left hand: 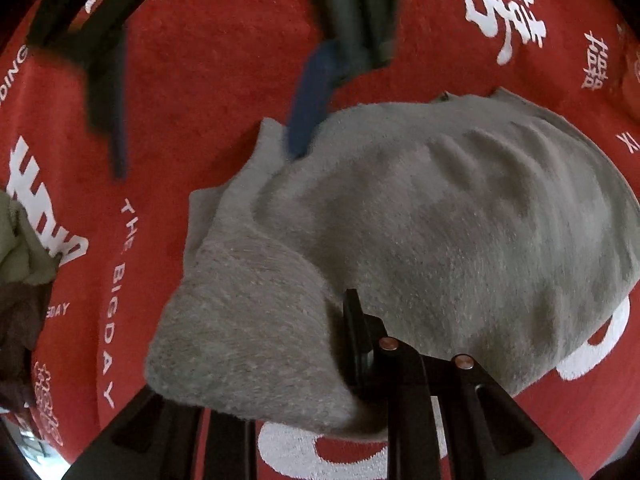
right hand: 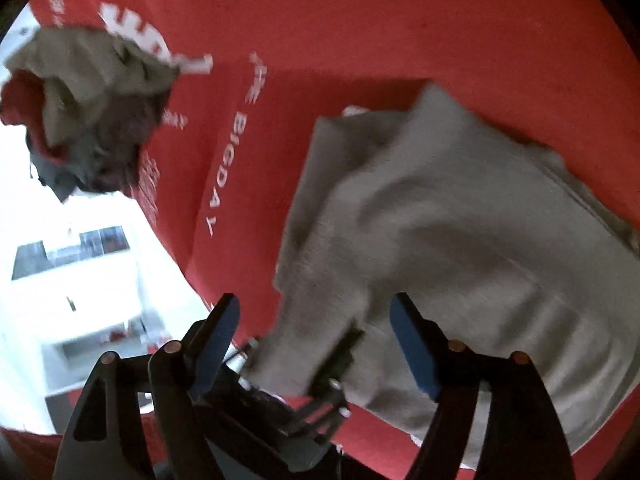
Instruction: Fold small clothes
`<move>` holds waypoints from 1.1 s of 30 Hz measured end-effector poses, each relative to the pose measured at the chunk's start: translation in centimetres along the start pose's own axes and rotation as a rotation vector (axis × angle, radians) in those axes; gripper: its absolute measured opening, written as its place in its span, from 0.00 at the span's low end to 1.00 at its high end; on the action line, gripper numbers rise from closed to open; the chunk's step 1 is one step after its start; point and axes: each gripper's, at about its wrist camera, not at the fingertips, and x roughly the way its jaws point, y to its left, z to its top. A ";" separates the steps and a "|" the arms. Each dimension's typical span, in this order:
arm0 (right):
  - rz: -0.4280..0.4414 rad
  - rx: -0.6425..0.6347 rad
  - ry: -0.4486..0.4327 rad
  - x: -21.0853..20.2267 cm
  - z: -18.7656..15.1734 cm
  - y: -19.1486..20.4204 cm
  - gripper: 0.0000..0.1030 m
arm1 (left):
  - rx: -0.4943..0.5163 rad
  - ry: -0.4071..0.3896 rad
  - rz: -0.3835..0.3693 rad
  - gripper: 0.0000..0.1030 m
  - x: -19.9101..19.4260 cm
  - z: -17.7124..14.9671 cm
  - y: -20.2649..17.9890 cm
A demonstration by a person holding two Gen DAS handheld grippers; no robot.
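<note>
A grey fleece garment (left hand: 440, 220) lies rumpled on the red cloth (left hand: 208, 64) with white lettering. My left gripper (left hand: 260, 360) is shut on a folded-over edge of it at the near left; one finger (left hand: 356, 328) shows and the other is under the fabric. In the right wrist view the same garment (right hand: 460, 220) fills the right half. My right gripper (right hand: 316, 304) stands open above it, blue pads wide apart and touching nothing. The left gripper (right hand: 304, 400) and its pinched fold show between them. In the left wrist view, a blurred blue-padded finger (left hand: 312, 96) hovers over the garment's far edge.
A heap of other small clothes (right hand: 88, 112), olive, dark and red, sits at the cloth's left edge, also seen as the heap (left hand: 20, 248). Beyond that edge the table ends and a bright white room (right hand: 80, 280) shows below.
</note>
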 end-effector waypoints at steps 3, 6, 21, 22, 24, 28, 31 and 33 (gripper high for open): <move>-0.067 -0.024 0.095 2.7 1.9 1.5 0.78 | 0.020 -0.005 -0.008 0.22 0.2 -0.3 0.1; -0.191 -0.083 0.184 5.4 3.5 3.2 0.78 | 0.041 -0.013 -0.011 0.22 0.4 -0.6 0.2; -0.552 -0.209 0.377 12.7 4.4 4.4 0.39 | 0.083 -0.023 0.010 0.22 0.7 -1.2 -0.3; -0.530 -0.206 0.354 12.0 4.3 4.1 0.25 | 0.085 -0.026 0.011 0.22 0.5 -1.1 -0.3; -0.443 -0.188 0.285 9.7 3.8 3.2 0.20 | 0.089 -0.036 0.013 0.22 0.2 -0.9 -0.3; -0.272 -0.155 0.143 5.0 1.4 1.6 0.18 | 0.099 -0.063 -0.004 0.22 -1.2 -0.4 -0.5; -0.165 -0.131 0.055 1.7 -0.5 0.3 0.18 | 0.105 -0.086 -0.024 0.22 -2.7 0.1 -0.7; -0.095 -0.107 -0.008 -0.5 -1.5 -0.5 0.18 | 0.109 -0.103 -0.035 0.22 -3.7 0.6 -0.9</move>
